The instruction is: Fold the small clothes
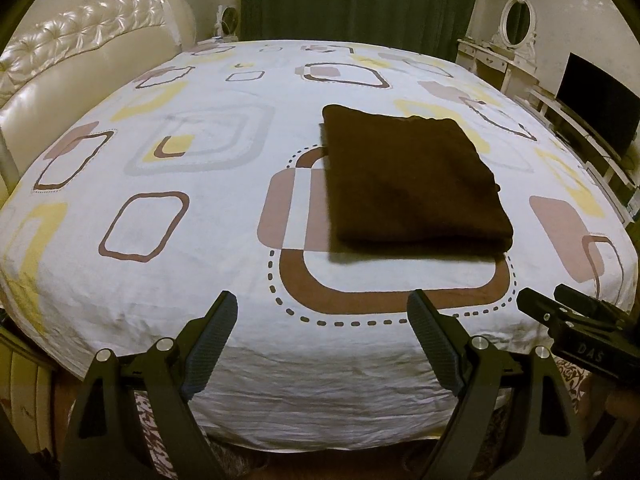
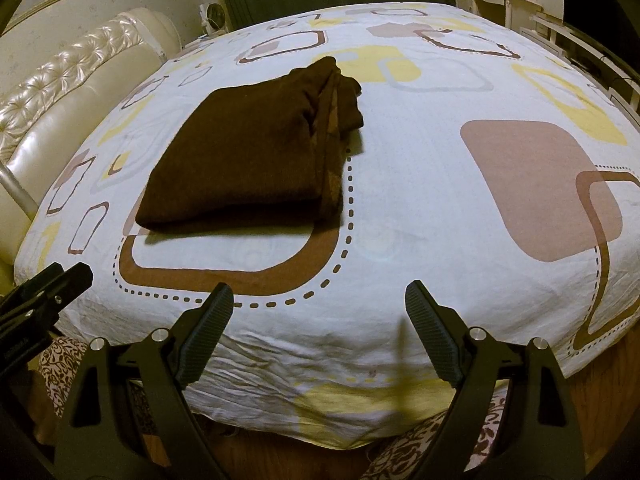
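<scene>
A dark brown garment (image 1: 412, 184) lies folded into a flat rectangle on the patterned bed sheet (image 1: 224, 240). It also shows in the right wrist view (image 2: 248, 160), with layered folded edges on its right side. My left gripper (image 1: 322, 308) is open and empty, held over the near edge of the bed, short of the garment. My right gripper (image 2: 319, 300) is open and empty, also over the near edge, to the right of the garment. Each gripper shows in the other's view: the right gripper (image 1: 560, 312) and the left gripper (image 2: 52, 284).
A cream tufted headboard (image 1: 80, 60) runs along the left. Green curtains (image 1: 360, 0) hang at the back. A white dressing table with an oval mirror (image 1: 516, 24) and a dark screen (image 1: 600, 108) stand on the right. A patterned cloth (image 2: 460, 440) hangs below the bed's near edge.
</scene>
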`<state>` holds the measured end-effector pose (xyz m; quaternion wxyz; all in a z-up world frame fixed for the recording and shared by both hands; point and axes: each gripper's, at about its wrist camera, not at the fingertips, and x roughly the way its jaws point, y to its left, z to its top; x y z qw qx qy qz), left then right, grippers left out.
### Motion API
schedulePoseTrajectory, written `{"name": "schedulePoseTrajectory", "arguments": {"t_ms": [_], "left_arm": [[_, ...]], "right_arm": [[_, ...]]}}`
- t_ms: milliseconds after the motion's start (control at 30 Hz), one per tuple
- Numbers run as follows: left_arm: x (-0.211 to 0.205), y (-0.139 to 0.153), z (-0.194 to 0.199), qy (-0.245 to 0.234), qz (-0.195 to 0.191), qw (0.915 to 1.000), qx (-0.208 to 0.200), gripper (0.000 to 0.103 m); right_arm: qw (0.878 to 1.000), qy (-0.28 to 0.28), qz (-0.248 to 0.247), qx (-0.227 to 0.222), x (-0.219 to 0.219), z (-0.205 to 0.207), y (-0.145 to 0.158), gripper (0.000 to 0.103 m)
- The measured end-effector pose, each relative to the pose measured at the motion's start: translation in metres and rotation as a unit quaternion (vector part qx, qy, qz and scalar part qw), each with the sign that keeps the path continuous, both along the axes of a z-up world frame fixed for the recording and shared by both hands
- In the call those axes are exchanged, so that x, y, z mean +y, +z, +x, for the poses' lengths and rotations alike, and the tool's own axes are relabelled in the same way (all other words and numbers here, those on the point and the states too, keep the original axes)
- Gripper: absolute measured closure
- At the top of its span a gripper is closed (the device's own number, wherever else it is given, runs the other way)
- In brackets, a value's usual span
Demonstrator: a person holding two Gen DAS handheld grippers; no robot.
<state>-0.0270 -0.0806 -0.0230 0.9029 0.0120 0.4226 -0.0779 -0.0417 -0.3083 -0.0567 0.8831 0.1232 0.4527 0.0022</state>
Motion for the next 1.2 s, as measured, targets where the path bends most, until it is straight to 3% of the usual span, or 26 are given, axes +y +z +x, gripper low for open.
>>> {"name": "schedulePoseTrajectory", "arguments": {"t_ms": [1200], "left_arm": [[-0.0059,-0.0006,-0.0019,-0.013,0.006,0.9999,0.004,0.017]], "right_arm": [[1.000,0.003,-0.001,0.001,0.0042,-0.0012,-0.0002,0.015]]}}
